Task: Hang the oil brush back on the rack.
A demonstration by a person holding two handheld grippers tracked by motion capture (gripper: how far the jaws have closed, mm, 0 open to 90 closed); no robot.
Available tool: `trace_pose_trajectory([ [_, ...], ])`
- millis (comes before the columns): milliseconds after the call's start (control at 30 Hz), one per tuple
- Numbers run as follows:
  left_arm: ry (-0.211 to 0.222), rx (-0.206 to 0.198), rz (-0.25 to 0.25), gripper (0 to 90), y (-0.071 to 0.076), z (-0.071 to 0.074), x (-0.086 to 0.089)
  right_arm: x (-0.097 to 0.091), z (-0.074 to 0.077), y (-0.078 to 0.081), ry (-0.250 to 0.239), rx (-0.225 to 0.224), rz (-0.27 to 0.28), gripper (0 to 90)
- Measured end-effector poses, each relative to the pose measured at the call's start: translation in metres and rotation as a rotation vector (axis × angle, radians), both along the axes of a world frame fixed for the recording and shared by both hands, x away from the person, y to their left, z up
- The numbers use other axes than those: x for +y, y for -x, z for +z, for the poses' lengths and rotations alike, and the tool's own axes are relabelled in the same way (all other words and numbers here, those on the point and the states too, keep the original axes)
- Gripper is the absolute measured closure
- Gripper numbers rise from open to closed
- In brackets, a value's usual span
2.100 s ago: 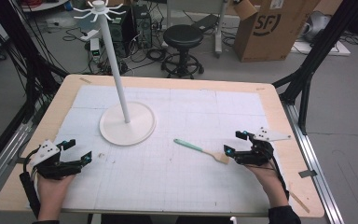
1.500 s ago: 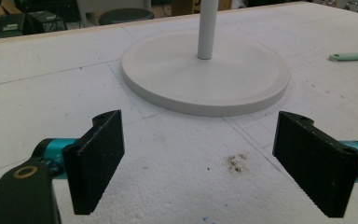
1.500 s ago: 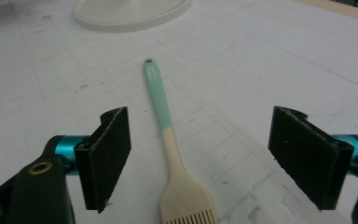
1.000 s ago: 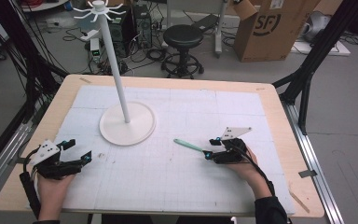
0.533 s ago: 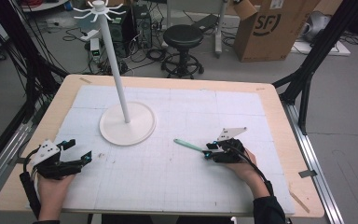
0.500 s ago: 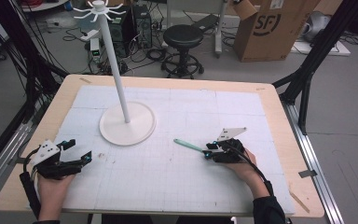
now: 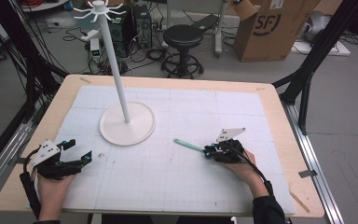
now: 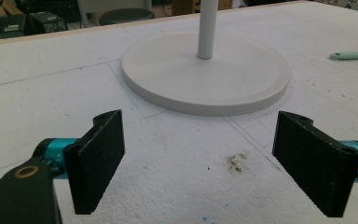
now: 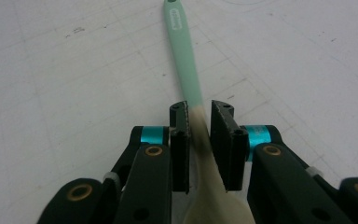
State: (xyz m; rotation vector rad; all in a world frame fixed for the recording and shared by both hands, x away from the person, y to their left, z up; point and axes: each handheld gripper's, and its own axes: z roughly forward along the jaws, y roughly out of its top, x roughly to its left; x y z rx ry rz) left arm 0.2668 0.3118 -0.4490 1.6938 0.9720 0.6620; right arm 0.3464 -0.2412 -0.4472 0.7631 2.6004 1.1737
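A wooden spoon [image 7: 189, 145] with a mint-green handle lies flat on the white mat, right of centre. My right gripper [image 7: 208, 151] rests on the mat at its pale wooden end. In the right gripper view the jaws have just been closing, and my right gripper [image 9: 199, 121] stands shut on the spoon's [image 9: 184, 60] neck, where green meets wood. My left gripper [image 7: 79, 150] sits open near the mat's front left corner. The left gripper view shows my left gripper [image 8: 200, 158] with nothing between the pads, and the spoon's handle tip [image 8: 354, 55] far off.
A white stand with a round base [image 7: 127, 123] and a tall pole topped by hooks [image 7: 98, 8] stands left of centre; its base [image 8: 205, 74] lies just ahead of the left gripper. Beyond the table are a stool [image 7: 182, 37] and a cardboard box [image 7: 272, 28].
The right hand moved left from the mat's right side to the spoon, and its jaws closed around the spoon's neck. The left hand stayed still.
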Motion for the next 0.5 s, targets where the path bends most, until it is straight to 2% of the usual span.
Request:
trace_pose_trajectory([
  [67, 0.0, 0.001, -0.001, 17.5, 0.0, 0.0001, 0.0, -0.0002, 0.0001, -0.0004, -0.007, 0.018, -0.007, 80.5],
  [167, -0.001, 0.0, -0.001, 17.5, 0.0001, 0.0001, 0.0, 0.0003, 0.0003, 0.0001, -0.005, 0.02, -0.012, 80.8],
  [333, -0.002, 0.0, -0.001, 17.5, 0.0001, 0.0001, 0.0, 0.0023, 0.0014, 0.0017, 0.016, -0.004, -0.011, 82.1],
  [500, -0.001, 0.0, -0.001, 17.5, 0.0, 0.0001, 0.0, 0.0032, 0.002, 0.0027, 0.016, -0.008, -0.017, 82.6],
])
